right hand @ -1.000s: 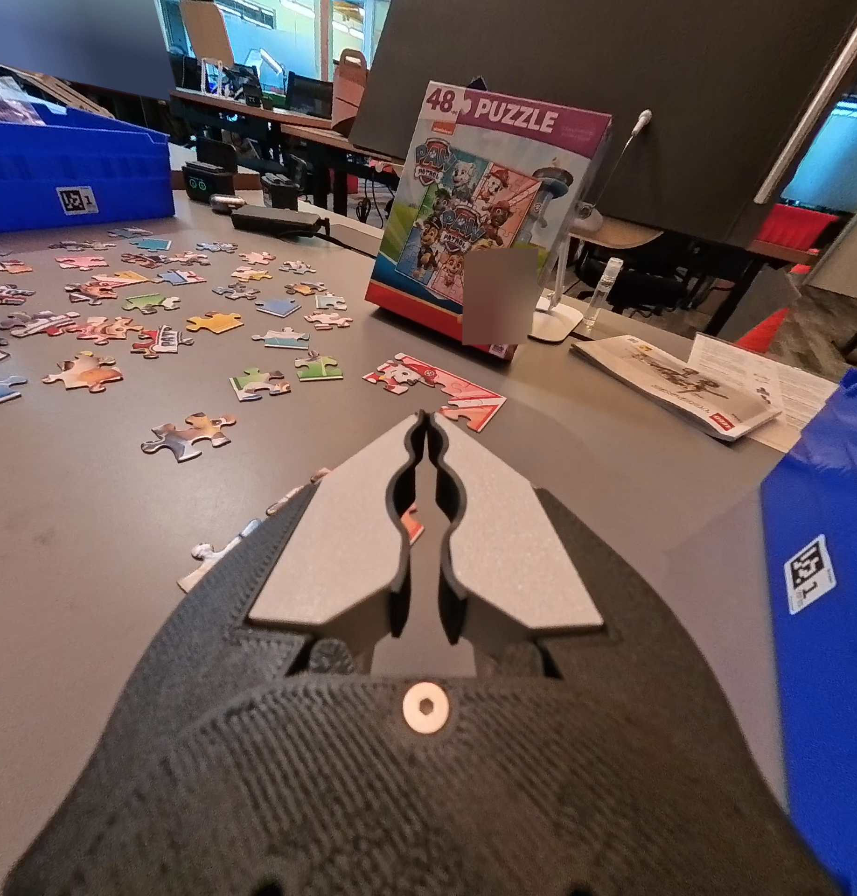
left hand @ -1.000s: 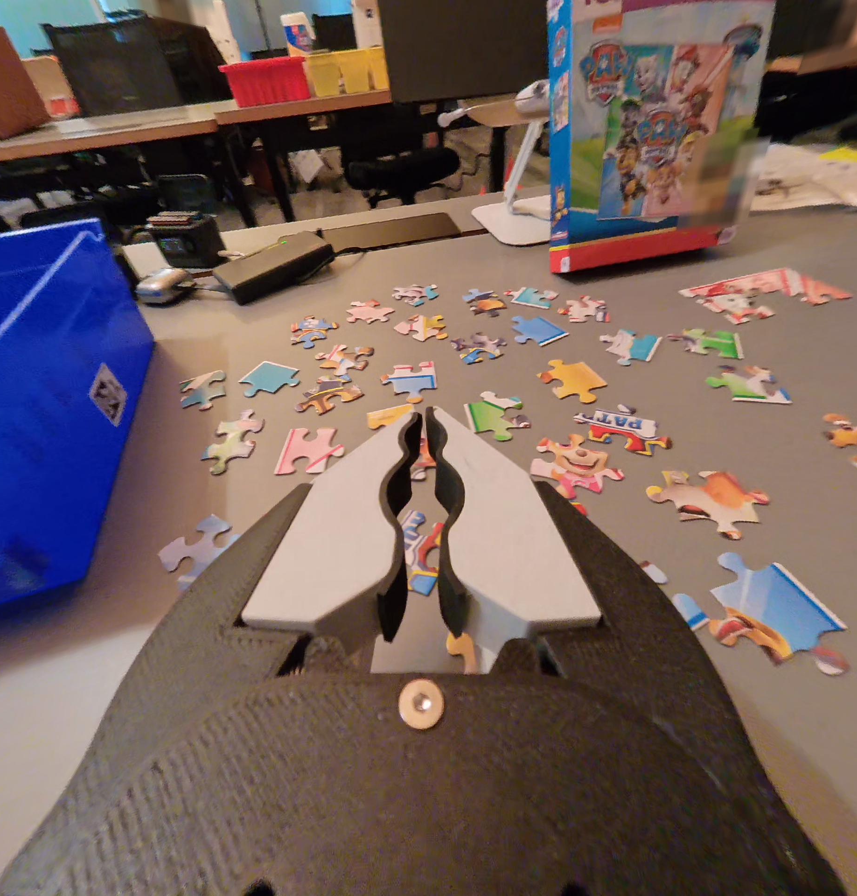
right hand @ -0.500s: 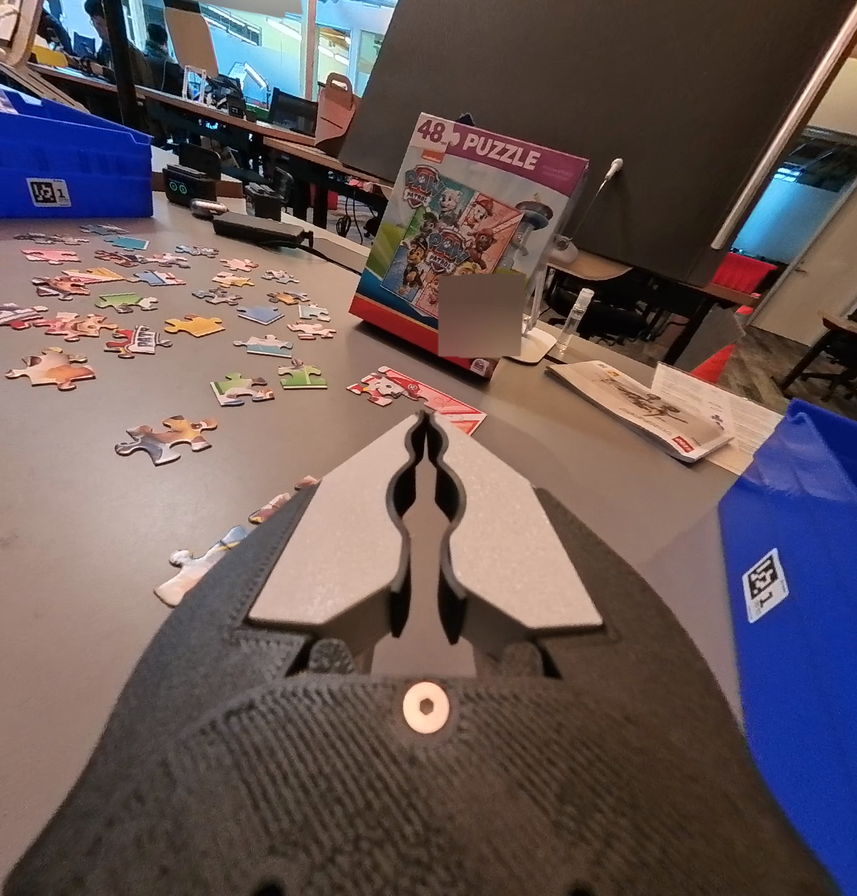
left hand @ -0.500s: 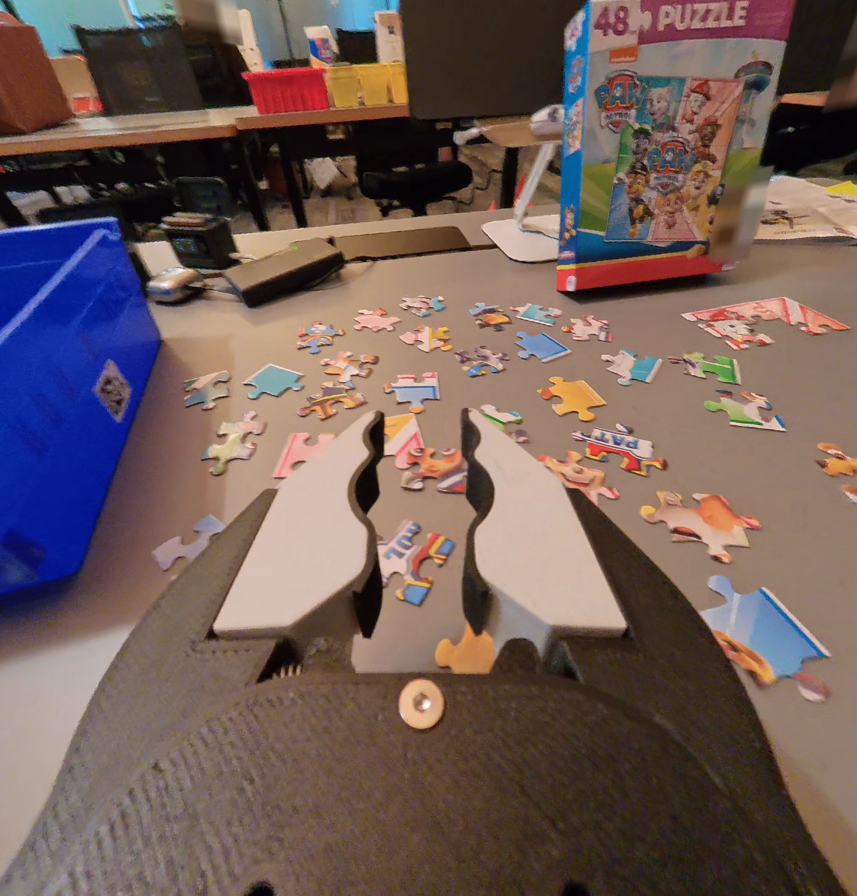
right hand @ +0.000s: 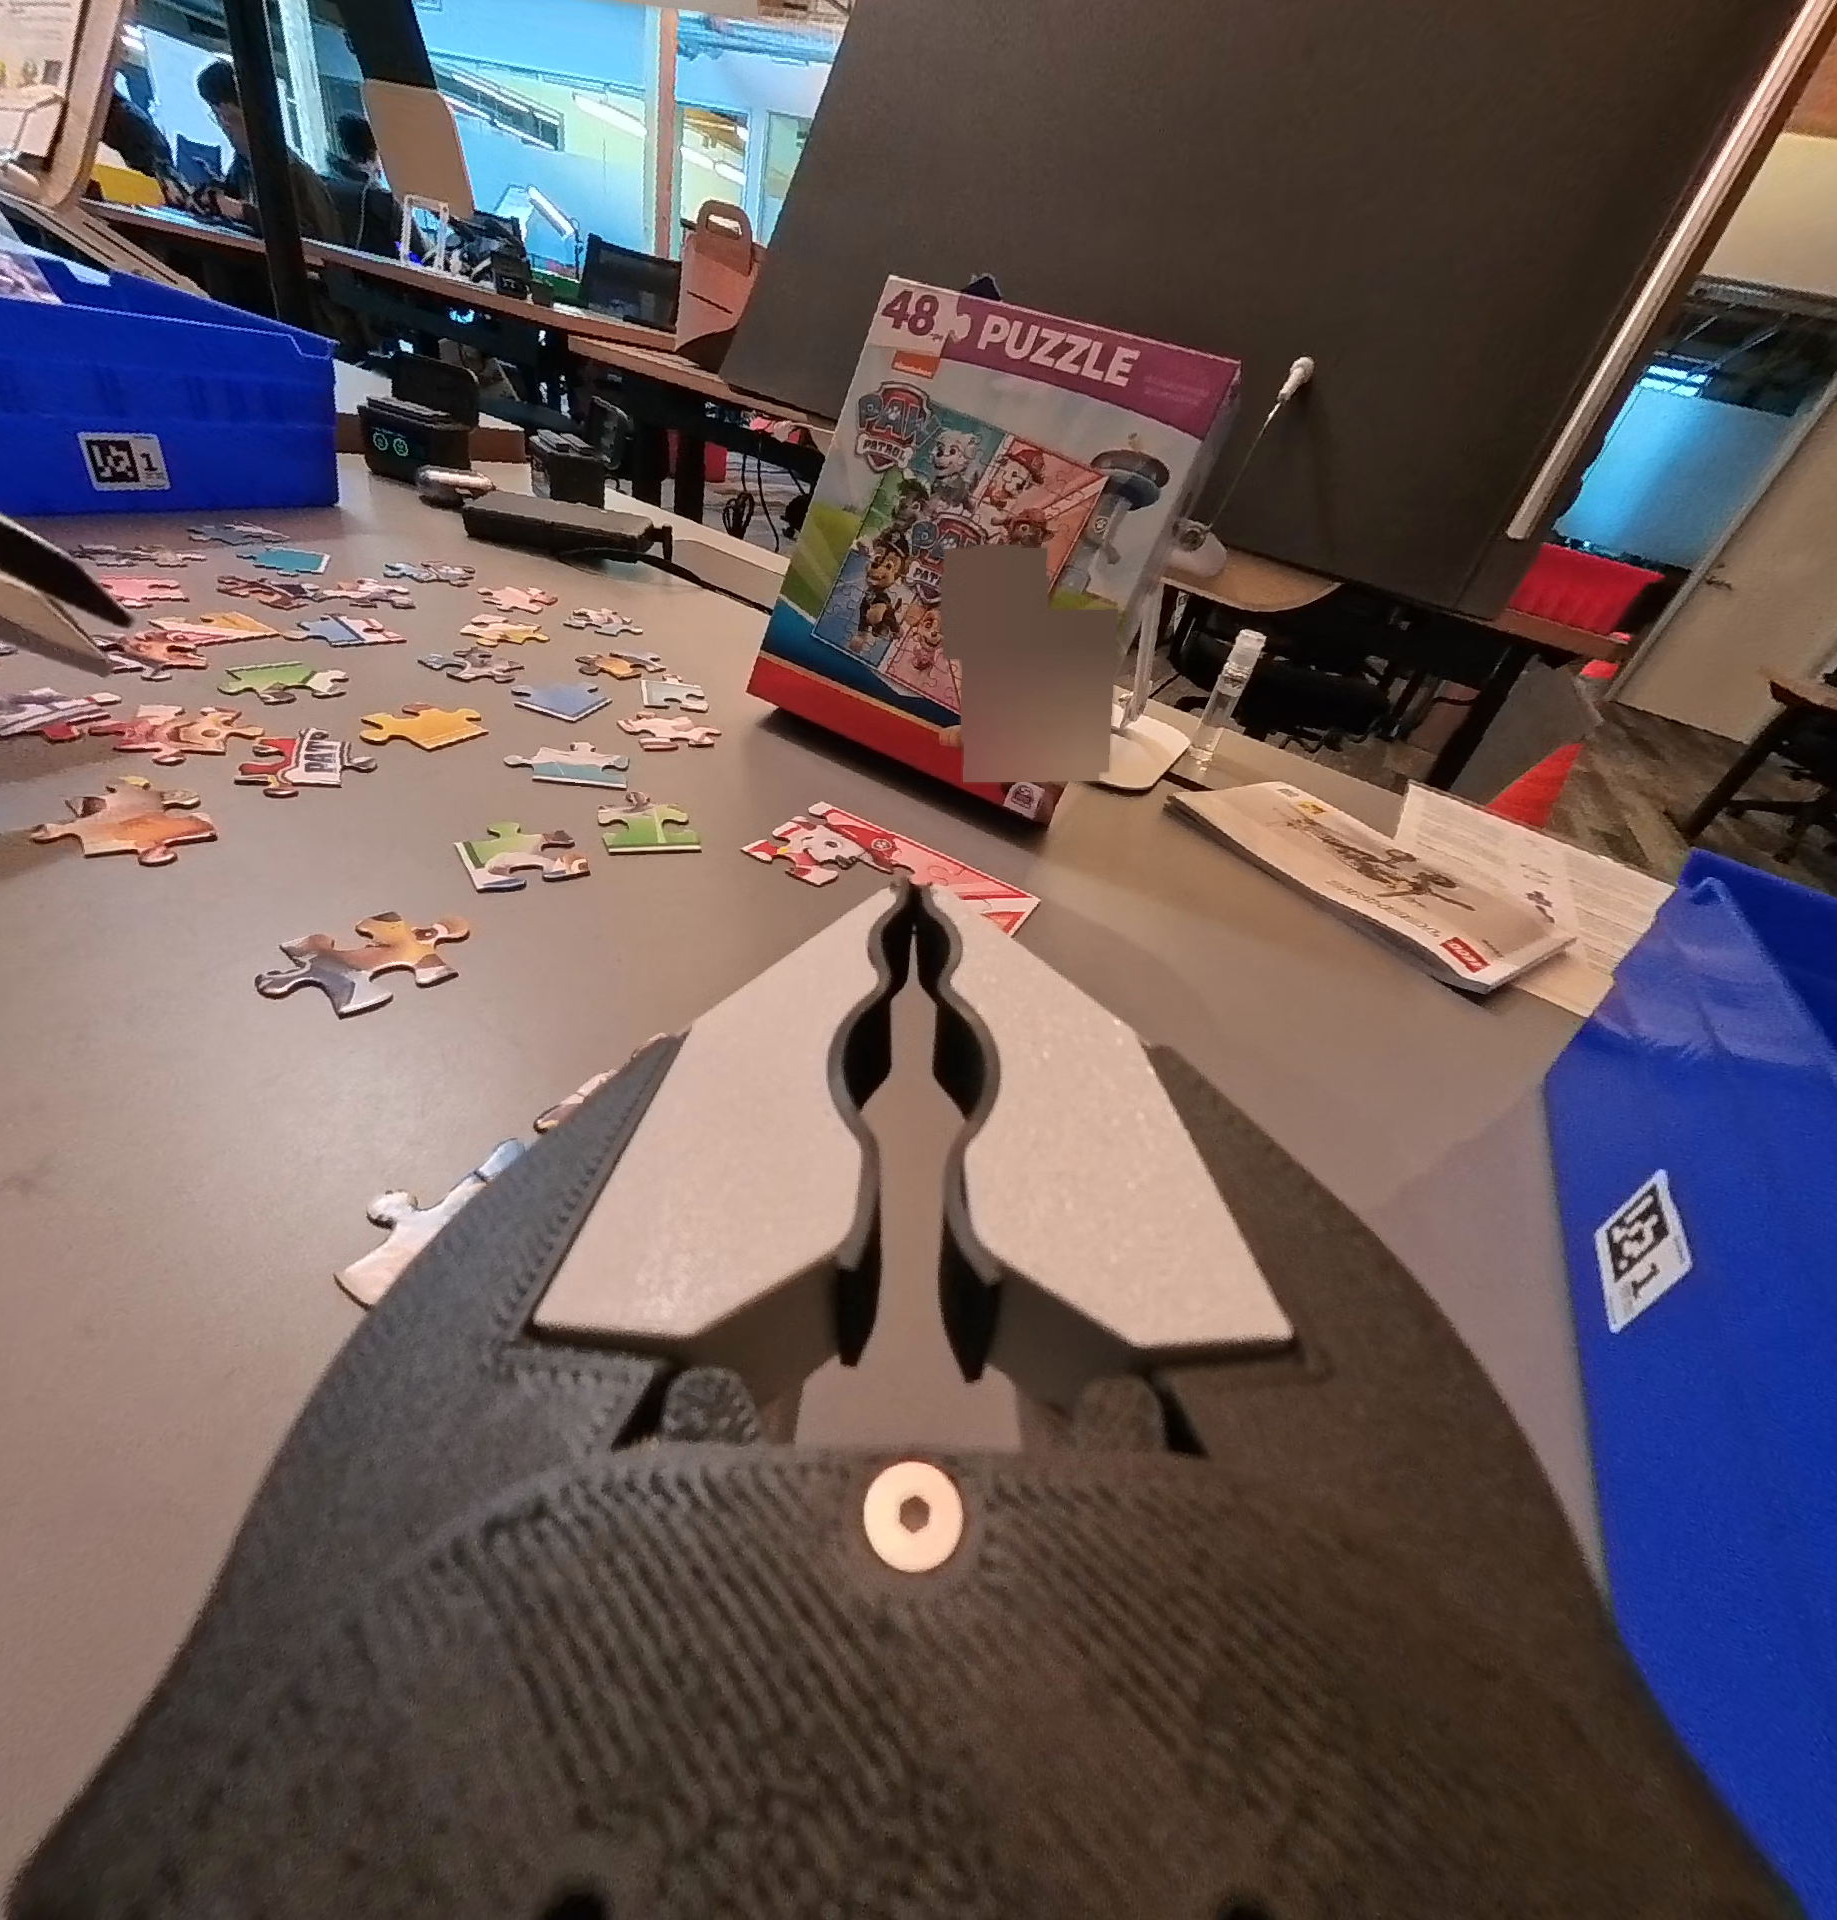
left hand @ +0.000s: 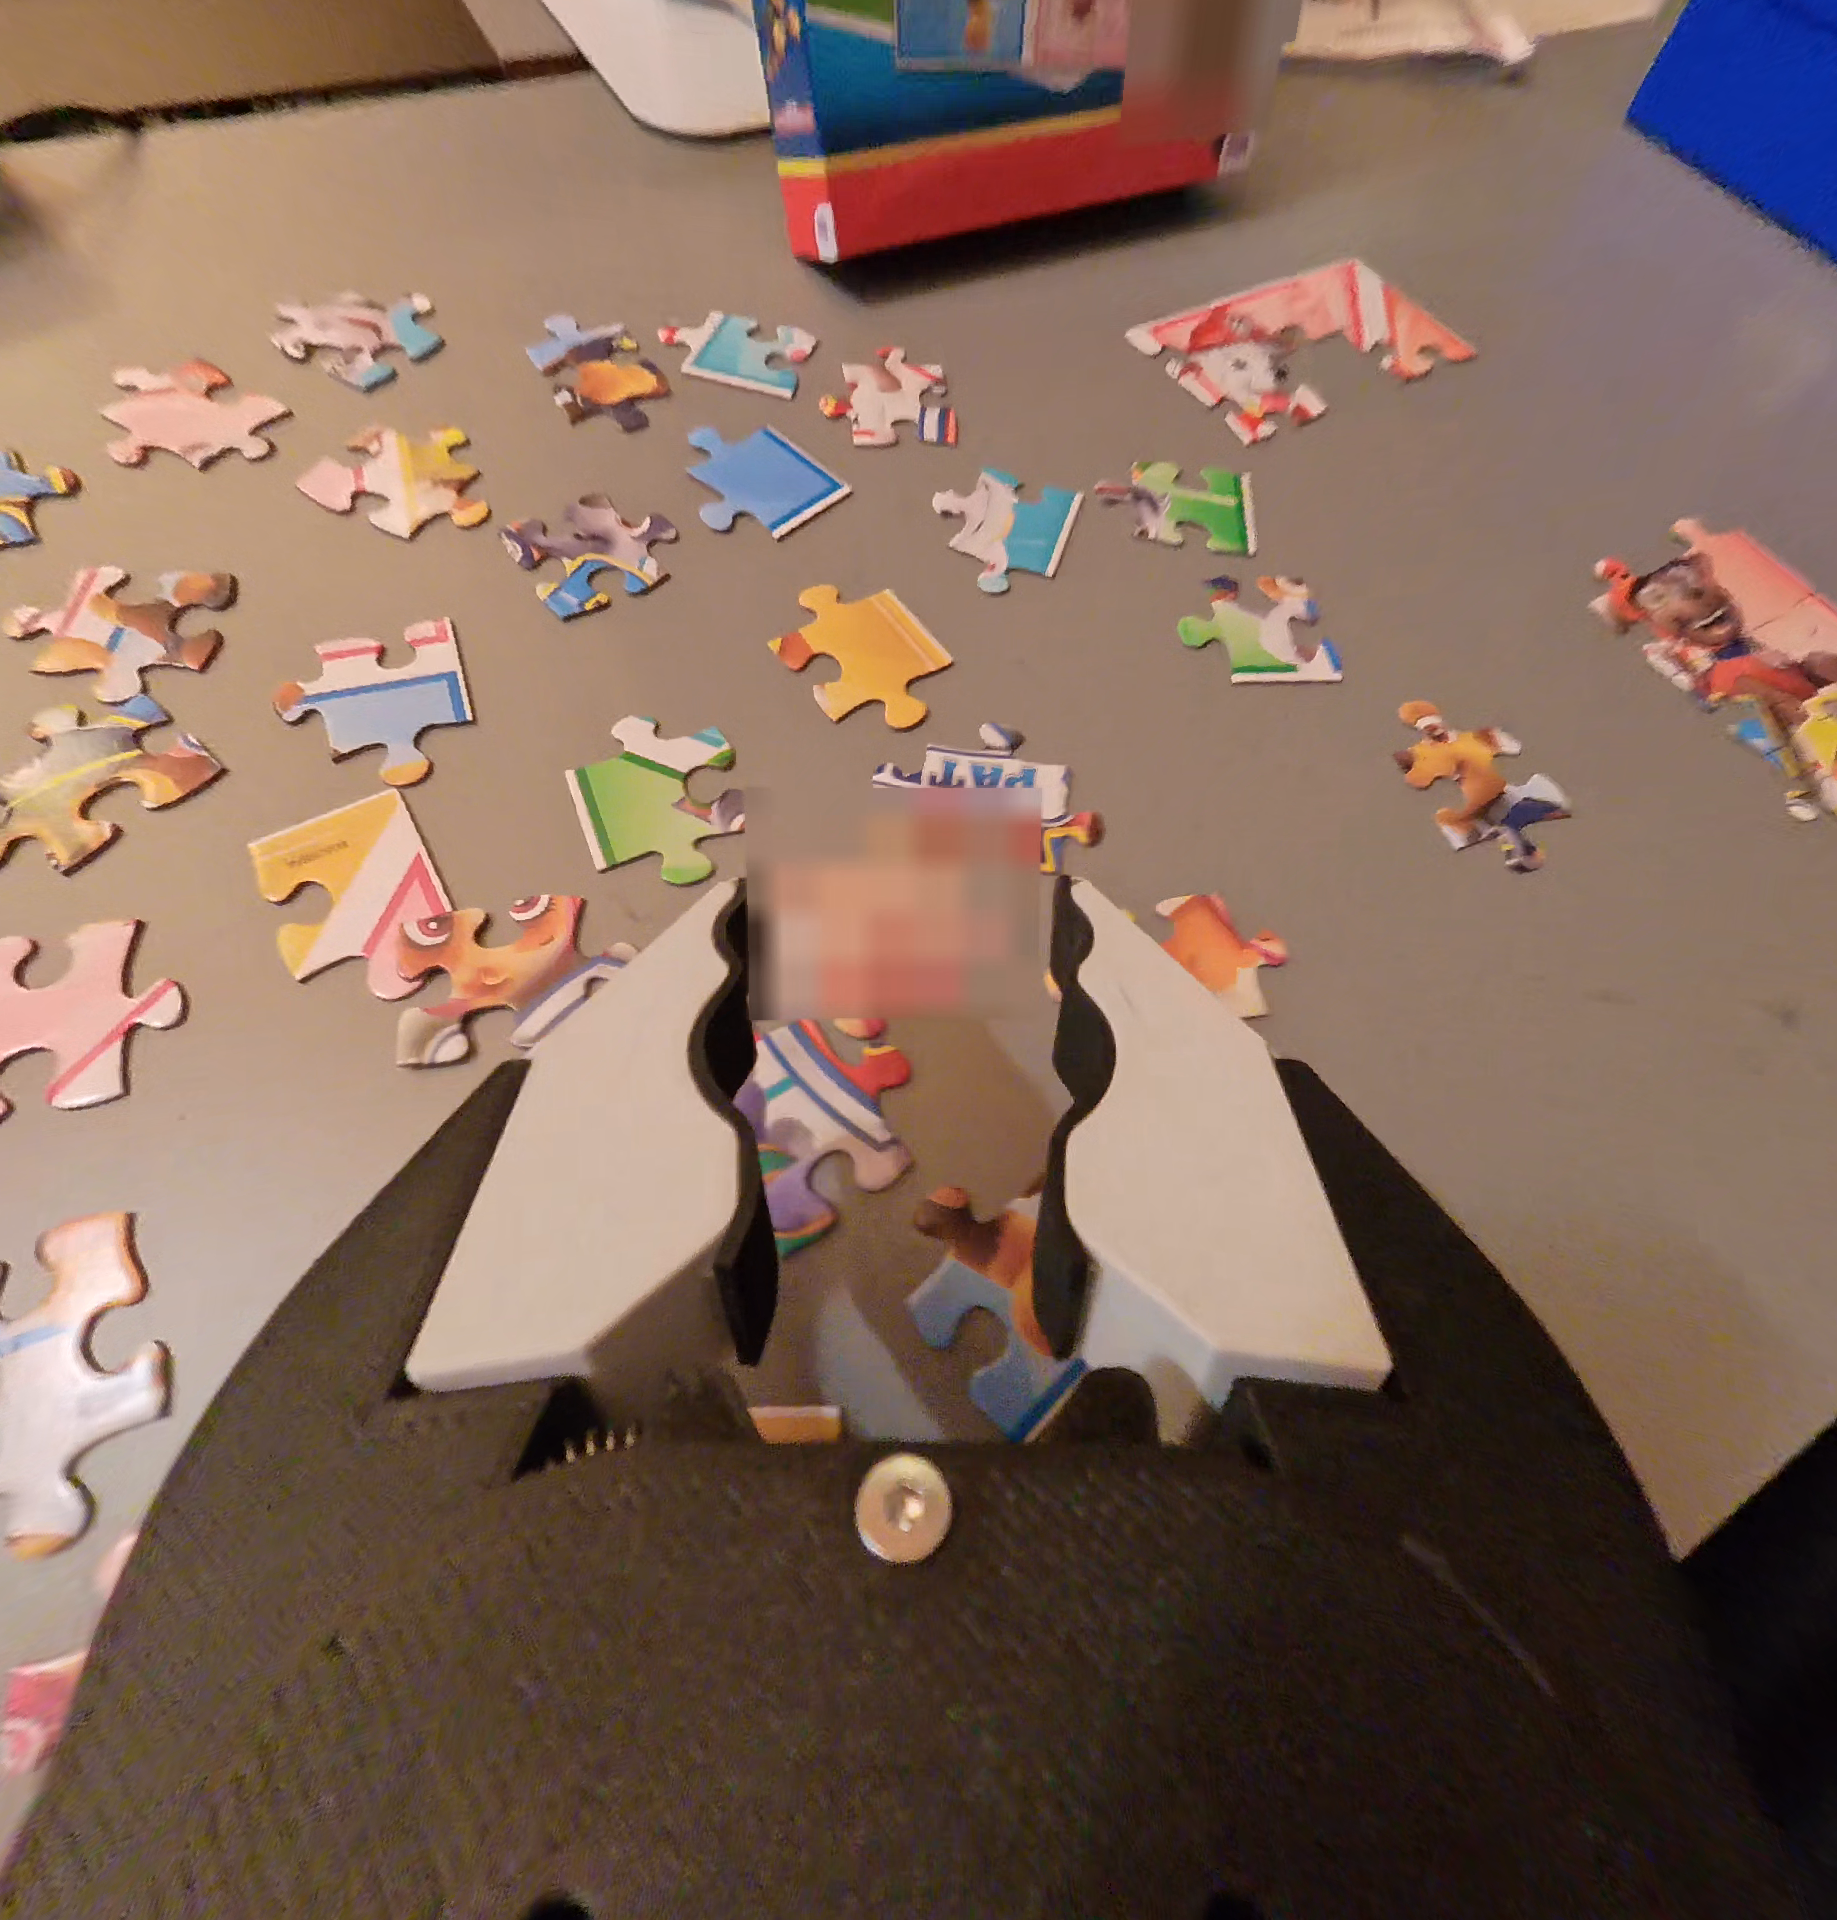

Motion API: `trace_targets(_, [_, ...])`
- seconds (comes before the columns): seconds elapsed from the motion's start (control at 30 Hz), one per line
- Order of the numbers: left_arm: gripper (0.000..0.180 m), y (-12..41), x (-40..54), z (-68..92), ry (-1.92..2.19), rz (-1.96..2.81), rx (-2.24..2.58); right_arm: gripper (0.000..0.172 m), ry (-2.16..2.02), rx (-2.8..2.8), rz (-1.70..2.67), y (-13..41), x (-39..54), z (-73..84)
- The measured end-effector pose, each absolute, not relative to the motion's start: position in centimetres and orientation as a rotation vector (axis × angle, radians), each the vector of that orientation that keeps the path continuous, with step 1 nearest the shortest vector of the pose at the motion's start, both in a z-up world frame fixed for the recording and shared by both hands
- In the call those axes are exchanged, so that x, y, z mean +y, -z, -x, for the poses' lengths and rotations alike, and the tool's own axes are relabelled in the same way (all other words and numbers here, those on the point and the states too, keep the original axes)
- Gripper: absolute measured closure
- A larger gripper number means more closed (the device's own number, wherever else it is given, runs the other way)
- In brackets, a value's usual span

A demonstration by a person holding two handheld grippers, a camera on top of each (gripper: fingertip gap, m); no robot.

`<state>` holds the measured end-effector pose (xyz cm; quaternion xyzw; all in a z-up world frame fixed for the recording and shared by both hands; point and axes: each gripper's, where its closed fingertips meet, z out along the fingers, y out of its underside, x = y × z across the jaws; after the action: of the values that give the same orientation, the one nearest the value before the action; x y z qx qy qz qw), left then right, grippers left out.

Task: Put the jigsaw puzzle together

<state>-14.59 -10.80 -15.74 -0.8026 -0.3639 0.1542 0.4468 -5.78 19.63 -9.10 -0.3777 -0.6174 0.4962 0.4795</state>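
While loose puzzle pieces (left hand: 860,652) cover the grey table (left hand: 1516,1091) across the left wrist view, our left gripper (left hand: 898,904) hangs over them with its jaws wide apart, gripping nothing; a blurred patch hides the spot between its tips. Only the right wrist view shows the whole puzzle box (right hand: 997,540) at upper centre, a booklet (right hand: 1392,883) at right, and our right gripper (right hand: 916,894) closed on nothing.

Printed words and a number run across the top of my puzzle box (right hand: 1007,540), far across the counter (right hand: 166,1091). Each blue bin (right hand: 145,416) carries a coded sticker (right hand: 124,462) with a digit. One loose puzzle piece (right hand: 306,764) bears letters.
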Motion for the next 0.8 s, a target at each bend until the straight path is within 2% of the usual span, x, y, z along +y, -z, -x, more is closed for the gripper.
trace_targets(0.27, [0.135, 18.6, -10.8, 15.4, -0.199, 2.271, -0.912, 0.172, -1.253, -1.48, 0.931, 8.7, 19.9, 5.6])
trace_targets(0.47, [0.135, 19.1, -10.7, 15.2, -0.2, 2.292, -0.898, 0.172, -1.228, -1.495, 0.92, 8.9, 19.7, 5.6])
trace_targets(0.5, [0.138, 19.1, -10.7, 15.3, -0.208, 2.294, -0.895, 0.172, -1.221, -1.501, 0.916, 9.0, 19.6, 5.7])
trace_targets(0.67, [0.178, 19.0, -10.9, 15.4, -0.213, 2.279, -0.894, 0.172, -1.199, -1.515, 0.906, 9.2, 19.4, 5.7])
trace_targets(0.8, [0.18, 18.3, -11.1, 15.4, -0.205, 2.252, -0.89, 0.172, -1.205, -1.509, 0.906, 9.1, 19.5, 5.7])
